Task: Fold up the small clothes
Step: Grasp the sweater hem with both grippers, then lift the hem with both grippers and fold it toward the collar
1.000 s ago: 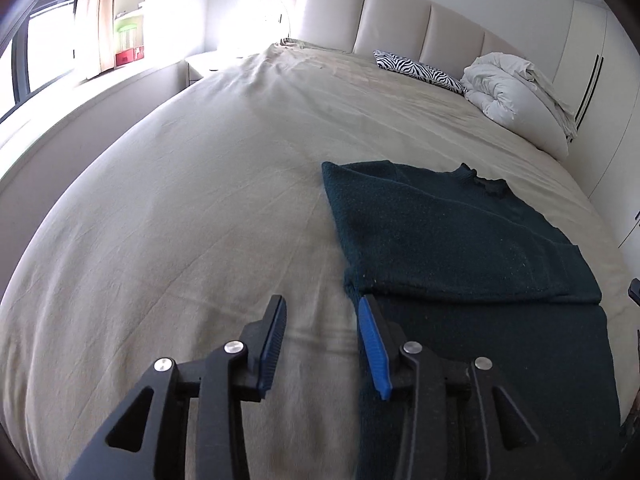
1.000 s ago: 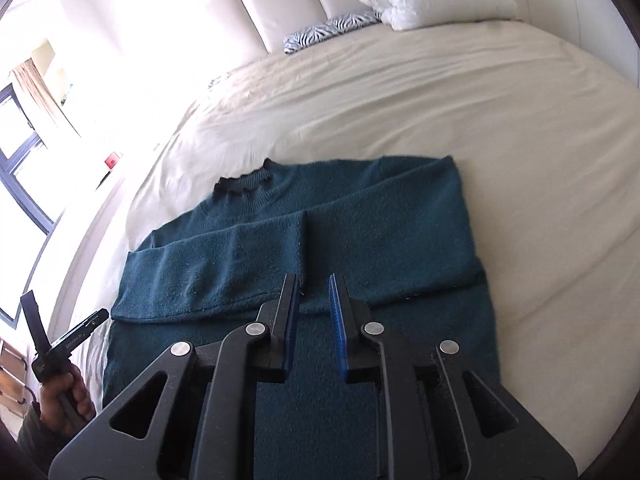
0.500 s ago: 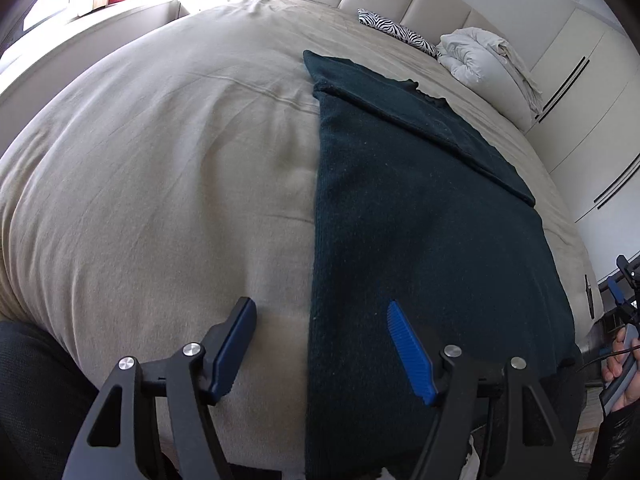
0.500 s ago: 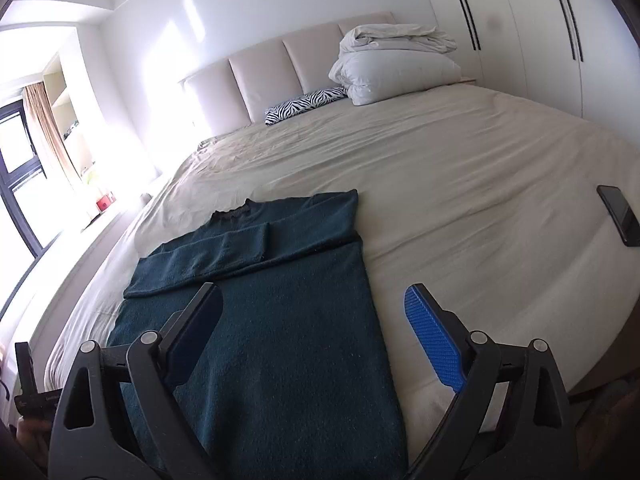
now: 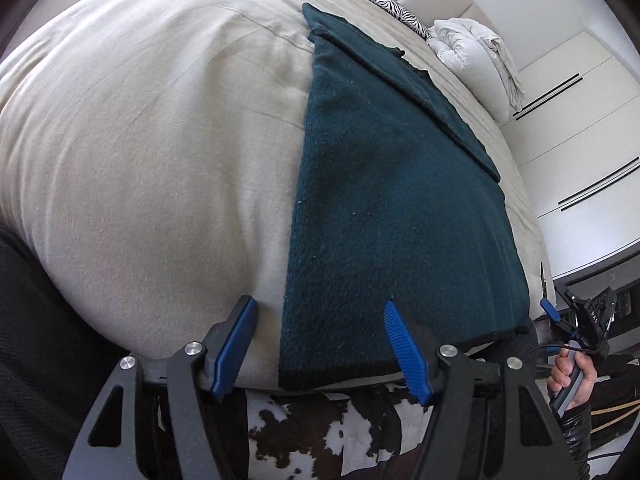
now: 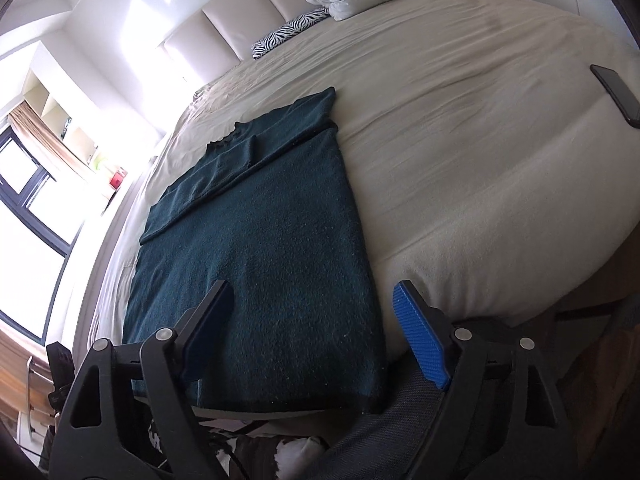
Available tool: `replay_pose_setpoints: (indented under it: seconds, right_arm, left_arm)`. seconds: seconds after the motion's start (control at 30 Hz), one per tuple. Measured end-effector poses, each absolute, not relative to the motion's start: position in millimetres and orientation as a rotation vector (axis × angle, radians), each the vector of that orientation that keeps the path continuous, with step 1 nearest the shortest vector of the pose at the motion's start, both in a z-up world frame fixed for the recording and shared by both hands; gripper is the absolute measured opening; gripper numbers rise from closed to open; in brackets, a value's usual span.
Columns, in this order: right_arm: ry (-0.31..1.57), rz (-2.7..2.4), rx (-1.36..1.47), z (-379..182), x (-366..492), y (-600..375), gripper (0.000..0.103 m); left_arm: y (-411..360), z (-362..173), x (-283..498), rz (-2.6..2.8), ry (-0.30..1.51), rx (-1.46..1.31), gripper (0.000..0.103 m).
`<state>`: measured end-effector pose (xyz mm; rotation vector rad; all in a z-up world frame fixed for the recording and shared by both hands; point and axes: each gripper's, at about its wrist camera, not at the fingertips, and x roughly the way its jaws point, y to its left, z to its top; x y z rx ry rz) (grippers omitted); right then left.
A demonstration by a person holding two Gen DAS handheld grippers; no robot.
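1. Lowest in the left wrist view, the left gripper stands wide open and empty, its blue pads straddling the lower left hem corner of the sweater; low in the right wrist view the right gripper gapes just as wide, holding nothing, over the hem's other corner

2. The step in hand looks like the bottom-up fold: sleeves already lie crossed over the chest in the upper middle of both frames, the body still unfolded

3. Next move, as I judge it: each gripper should drop onto its hem corner, close on the knit, then lift and carry the hem toward the collar together, keeping the edge taut

4. The sweater lies flat on the bed, hem at the near edge, long axis running up-frame, collar pointing toward the headboard at the top
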<state>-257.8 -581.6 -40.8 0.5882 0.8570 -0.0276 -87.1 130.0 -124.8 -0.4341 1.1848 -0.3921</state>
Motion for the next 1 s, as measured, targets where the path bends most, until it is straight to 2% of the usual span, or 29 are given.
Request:
replay_pose_setpoints:
  seconds: [0.07,0.13,0.2,0.3,0.47,0.57,0.87,0.97,1.0]
  right_arm:
    - [0.894,-0.03,0.609,-47,-259,-585,0.077]
    - [0.923,-0.039,0.626,-52,-263,-590,0.076]
    - [0.956,-0.05,0.655,-56,-267,-597,0.076]
    - [1.005,-0.046,0.703,-62,-270,-605,0.076]
    - [1.097,-0.014,0.762,-75,-265,-608,0.073]
    - [1.12,-0.005,0.795,-78,-260,-608,0.073]
    - [1.305,0.008,0.707,-97,-230,-588,0.062]
    - [1.354,0.011,0.675,-100,-226,-583,0.051]
    - [1.366,0.015,0.673,-100,-225,-583,0.045]
  left_arm:
    - [134,-125,-86,-0.384,1.195,-0.452,0.059]
    - [137,-126,-80,-0.388,1.21,-0.465,0.041]
    - [136,-127,-79,-0.391,1.222,-0.459,0.029]
    - [135,-126,-78,-0.411,1.23,-0.452,0.021]
    - [133,-127,-77,-0.417,1.234,-0.444,0.017]
    - [132,-126,-76,-0.422,1.235,-0.437,0.01]
    - [132,-126,-78,-0.427,1.222,-0.417,0.008]
    - [130,-125,-79,-0.433,1.219,-0.408,0.008]
    - [129,-124,-80,-0.436,1.217,-0.401,0.007]
